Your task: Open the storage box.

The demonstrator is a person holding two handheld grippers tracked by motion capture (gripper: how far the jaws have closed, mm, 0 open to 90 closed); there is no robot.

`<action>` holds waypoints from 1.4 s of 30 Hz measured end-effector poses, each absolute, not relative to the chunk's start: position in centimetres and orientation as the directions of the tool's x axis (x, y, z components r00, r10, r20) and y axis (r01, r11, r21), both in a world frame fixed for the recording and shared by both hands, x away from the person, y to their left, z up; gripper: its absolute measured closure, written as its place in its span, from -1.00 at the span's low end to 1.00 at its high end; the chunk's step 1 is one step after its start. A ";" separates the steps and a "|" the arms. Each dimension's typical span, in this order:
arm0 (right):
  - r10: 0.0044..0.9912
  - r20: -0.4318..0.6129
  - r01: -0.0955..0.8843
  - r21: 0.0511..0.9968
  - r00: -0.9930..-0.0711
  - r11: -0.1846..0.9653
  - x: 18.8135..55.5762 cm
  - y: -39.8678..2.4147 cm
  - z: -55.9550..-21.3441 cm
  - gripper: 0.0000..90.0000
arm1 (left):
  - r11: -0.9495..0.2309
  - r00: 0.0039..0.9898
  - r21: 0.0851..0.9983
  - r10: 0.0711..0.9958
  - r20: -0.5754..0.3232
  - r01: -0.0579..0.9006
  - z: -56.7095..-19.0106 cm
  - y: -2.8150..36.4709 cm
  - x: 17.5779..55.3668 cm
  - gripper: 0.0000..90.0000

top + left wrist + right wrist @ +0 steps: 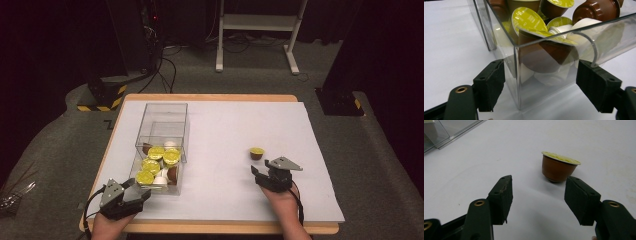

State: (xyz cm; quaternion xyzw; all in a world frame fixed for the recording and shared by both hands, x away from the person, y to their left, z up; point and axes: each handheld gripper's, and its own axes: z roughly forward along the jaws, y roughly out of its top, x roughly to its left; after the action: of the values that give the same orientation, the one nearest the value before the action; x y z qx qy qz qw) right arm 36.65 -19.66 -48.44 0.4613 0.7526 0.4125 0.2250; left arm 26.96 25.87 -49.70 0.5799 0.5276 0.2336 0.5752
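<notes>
- One coffee capsule, brown with a yellow foil lid, stands alone on the white table, just ahead of my right gripper, whose jaws gape empty.
- Four yellow lids are countable in the clear box; their print is unreadable.
- My left gripper straddles the box corner, pads not pressing.

Black jaws w/ brass rivets
</notes>
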 end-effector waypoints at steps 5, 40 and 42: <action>0.887 0.042 0.515 0.827 -0.459 0.227 36.4 -19.6 -48.4 -0.11 | 0.250 0.332 0.915 0.875 -0.353 0.316 -49.7 25.7 26.9 -0.48; 0.889 0.032 0.490 0.844 -0.456 0.220 36.7 -20.3 -48.1 -0.10 | 0.258 0.281 0.932 0.902 -0.327 0.255 -49.2 24.6 27.7 -0.40; 0.888 0.029 0.487 0.844 -0.459 0.224 36.7 -20.3 -48.1 -0.10 | 0.259 0.280 0.932 0.902 -0.328 0.255 -49.2 24.5 27.7 -0.40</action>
State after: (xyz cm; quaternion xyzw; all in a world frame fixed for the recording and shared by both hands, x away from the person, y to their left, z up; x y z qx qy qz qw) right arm 36.70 -20.26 -48.06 0.4617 0.7446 0.4183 0.2397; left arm 27.74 24.55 -49.22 0.5428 0.5331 0.2753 0.5876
